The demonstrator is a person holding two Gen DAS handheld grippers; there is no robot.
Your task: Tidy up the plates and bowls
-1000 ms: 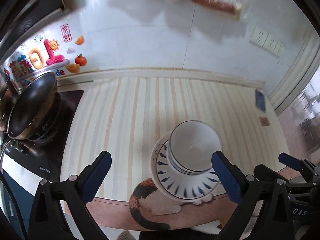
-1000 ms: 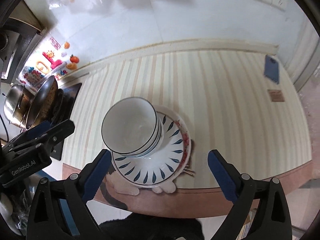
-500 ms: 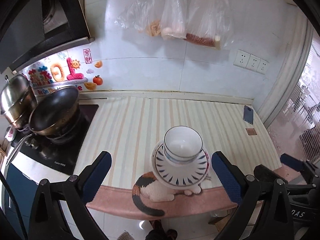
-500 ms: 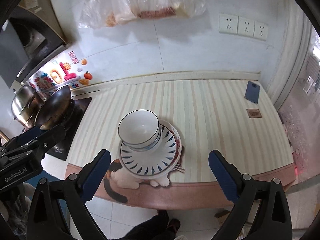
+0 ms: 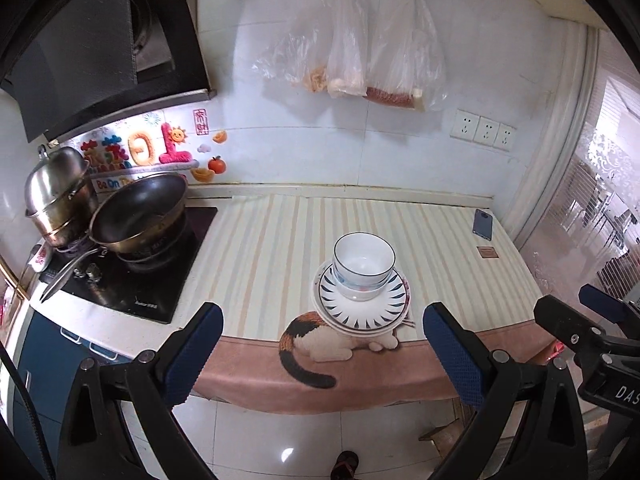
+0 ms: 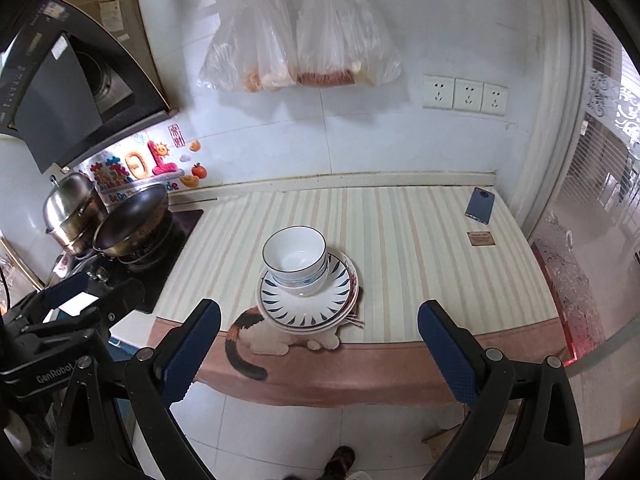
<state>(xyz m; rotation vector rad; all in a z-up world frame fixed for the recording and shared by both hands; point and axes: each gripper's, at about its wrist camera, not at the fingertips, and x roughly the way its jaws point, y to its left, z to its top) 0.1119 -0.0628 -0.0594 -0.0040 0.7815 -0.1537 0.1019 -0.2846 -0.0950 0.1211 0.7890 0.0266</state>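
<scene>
A stack of white ceramic bowls with thin dark rims (image 5: 363,266) (image 6: 295,259) sits nested on a stack of round white plates (image 5: 362,308) (image 6: 306,300), the top plate ringed with dark blue petal marks. At least 2 bowls show in the nest, and a plate with a reddish edge peeks out lower in the pile. The whole pile stands near the front edge of a cream and tan striped countertop mat (image 5: 272,248) (image 6: 400,240), partly over a printed calico cat (image 5: 316,346) (image 6: 256,336) on the mat's brown front border.

The left gripper (image 5: 320,356) hangs in front of the counter, above the floor, its 2 blue-padded fingers spread wide and holding nothing. The right gripper (image 6: 318,354) is likewise spread wide and empty, well apart from the dishes; its body also shows at the right edge of the left wrist view.

To the left of the mat lies a black glass cooktop (image 5: 132,280) (image 6: 160,264) carrying a dark tilted wok (image 5: 138,210) (image 6: 130,216) and a lidded stainless steel pot (image 5: 56,196) (image 6: 72,206). At the far right corner of the counter rests a dark blue phone (image 5: 483,224) (image 6: 480,205), with a small brown square tag (image 5: 488,252) (image 6: 481,239) just in front of it. Clear plastic bags of food (image 5: 360,52) (image 6: 300,40) hang on the white tiled wall, beside a row of 3 white wall sockets (image 5: 483,129) (image 6: 465,92). A black range hood (image 5: 92,40) (image 6: 68,80) juts out above the stove.
</scene>
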